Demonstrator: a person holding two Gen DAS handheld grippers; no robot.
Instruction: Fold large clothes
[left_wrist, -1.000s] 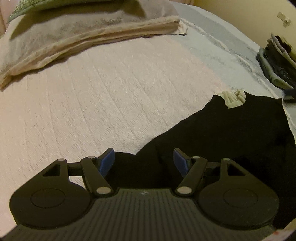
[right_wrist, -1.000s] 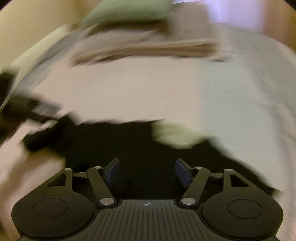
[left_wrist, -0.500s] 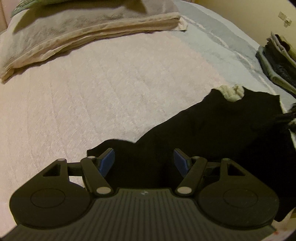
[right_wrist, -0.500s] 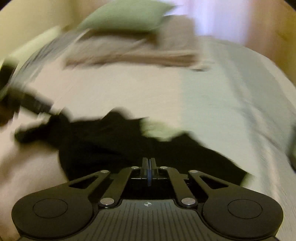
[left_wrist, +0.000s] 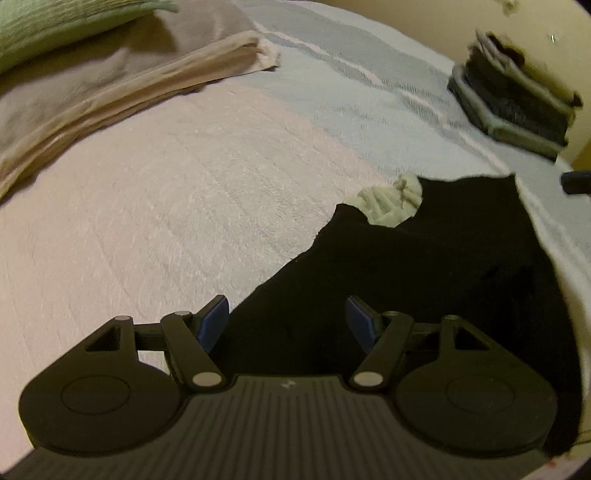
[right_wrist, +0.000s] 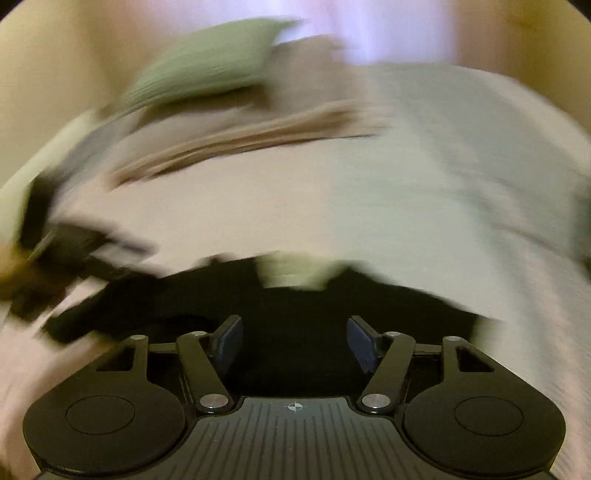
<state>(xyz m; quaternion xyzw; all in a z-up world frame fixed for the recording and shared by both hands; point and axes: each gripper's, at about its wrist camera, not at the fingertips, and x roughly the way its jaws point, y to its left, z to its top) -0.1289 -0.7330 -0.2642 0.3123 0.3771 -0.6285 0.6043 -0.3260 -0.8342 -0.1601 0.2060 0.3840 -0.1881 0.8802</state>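
A black garment (left_wrist: 424, 266) lies on the bed with a pale green ribbed piece (left_wrist: 391, 199) at its far edge. My left gripper (left_wrist: 286, 321) is open just above the garment's near left edge, nothing between its blue pads. The right wrist view is heavily blurred: the same black garment (right_wrist: 295, 314) spreads in front of my right gripper (right_wrist: 295, 345), which is open and holds nothing, and the pale green piece (right_wrist: 291, 273) shows beyond it. The left gripper appears as a dark blur (right_wrist: 70, 251) at the left of that view.
The bed cover (left_wrist: 184, 192) is pink on the left and pale blue (left_wrist: 369, 96) on the right. Folded beige bedding (left_wrist: 110, 88) and a green pillow (left_wrist: 66, 22) lie at the head. A stack of folded clothes (left_wrist: 517, 99) sits at the far right edge.
My right gripper was shut on the black garment half a second ago and is open now, the cloth let go. The garment's right side lies flatter. My left gripper stayed open and shifted slightly.
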